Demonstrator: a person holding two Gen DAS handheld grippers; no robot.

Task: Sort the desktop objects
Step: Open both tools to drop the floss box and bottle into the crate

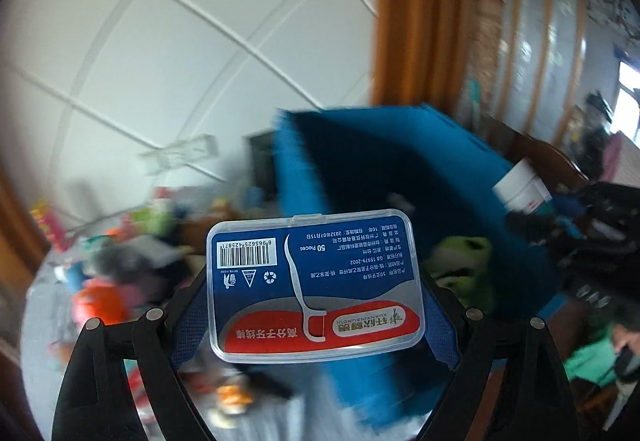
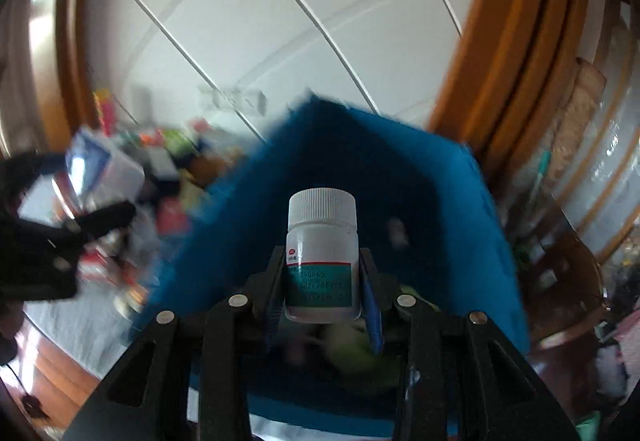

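A clear plastic dental floss pick box [image 1: 314, 285] is being gripped flat between the two black fingers of the left gripper [image 1: 316, 305], the blue pads [image 1: 192, 321] pressing on its short sides. Its blue and red label, with a barcode and "50 Pieces" printed on it, is being shown to the left wrist camera upside down. The box is being held in the air, in front of and to the left of an open blue fabric storage bin [image 1: 400, 181], and above a blurred table surface [image 1: 44, 321] that is crowded with colourful small items too smeared to be named.

A white pill bottle [image 2: 322, 255] with a ribbed white cap and a teal and red label is being clamped upright between the narrowly set fingers of the right gripper [image 2: 322, 293]. It is being held over the open mouth of the blue bin [image 2: 452, 201], inside which a green object [image 2: 360, 345] is lying, blurred. The same bottle [image 1: 520, 189] is being seen at the right of the left wrist view, at the bin's far edge. The left gripper with its box [image 2: 100, 169] is being seen at the left edge of the right wrist view, outside the bin. A white panelled wall [image 1: 160, 41] and an orange wooden frame [image 2: 512, 41] are being seen behind.
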